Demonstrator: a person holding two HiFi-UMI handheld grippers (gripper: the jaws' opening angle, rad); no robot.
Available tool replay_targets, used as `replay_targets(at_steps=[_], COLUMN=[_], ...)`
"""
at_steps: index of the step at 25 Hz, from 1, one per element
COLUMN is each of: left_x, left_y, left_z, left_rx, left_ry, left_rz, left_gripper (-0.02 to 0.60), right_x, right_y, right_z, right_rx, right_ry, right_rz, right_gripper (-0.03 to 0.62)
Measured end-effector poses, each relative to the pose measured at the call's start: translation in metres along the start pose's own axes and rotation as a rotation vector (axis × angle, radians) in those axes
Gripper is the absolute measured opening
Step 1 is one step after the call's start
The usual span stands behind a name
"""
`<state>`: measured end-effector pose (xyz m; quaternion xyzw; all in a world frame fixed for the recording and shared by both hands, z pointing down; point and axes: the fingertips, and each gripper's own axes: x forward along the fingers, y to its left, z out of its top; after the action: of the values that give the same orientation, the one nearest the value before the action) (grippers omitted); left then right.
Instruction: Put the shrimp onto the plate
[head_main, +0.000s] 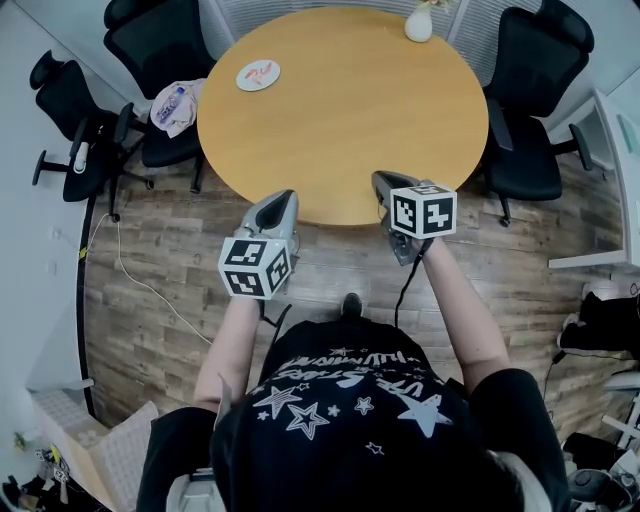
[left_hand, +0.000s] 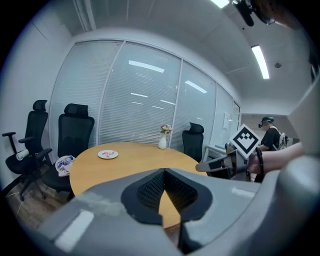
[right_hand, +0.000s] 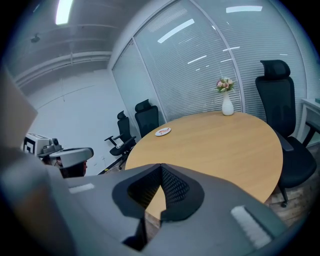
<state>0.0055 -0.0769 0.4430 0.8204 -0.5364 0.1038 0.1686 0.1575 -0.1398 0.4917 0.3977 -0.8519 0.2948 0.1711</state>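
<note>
A small white plate (head_main: 258, 75) lies at the far left of the round wooden table (head_main: 350, 120), with a red-orange shrimp (head_main: 261, 71) on it. The plate (left_hand: 108, 154) also shows in the left gripper view and, farther off, as the plate (right_hand: 163, 131) in the right gripper view. My left gripper (head_main: 288, 197) hovers just off the table's near edge, shut and empty. Beside it, my right gripper (head_main: 381, 180) is over the near edge, also shut with nothing held. Both are far from the plate.
A white vase (head_main: 419, 22) with flowers stands at the table's far edge. Black office chairs (head_main: 530, 90) ring the table; the left chair (head_main: 160, 145) holds a bundle of cloth (head_main: 178, 105). A cable (head_main: 140, 280) trails on the wooden floor. Glass walls with blinds (left_hand: 140, 105) stand behind.
</note>
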Motion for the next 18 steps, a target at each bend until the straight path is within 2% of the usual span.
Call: replay_targets(at_steps=[11,18], left_x=[-0.053,-0.092], left_y=[0.001,-0.002], left_z=[-0.008,-0.027], left_rx=[-0.016,-0.022], left_ry=[-0.015,-0.002], left_rz=[-0.053,-0.086], left_gripper=[0.002,0.002], right_x=[-0.031,-0.056], right_y=[0.054,0.087], right_z=[-0.026,-0.055], right_rx=[-0.015,-0.015], right_ry=[-0.023,-0.033], right_rz=[-0.060,-0.089], right_gripper=[0.000,0.000])
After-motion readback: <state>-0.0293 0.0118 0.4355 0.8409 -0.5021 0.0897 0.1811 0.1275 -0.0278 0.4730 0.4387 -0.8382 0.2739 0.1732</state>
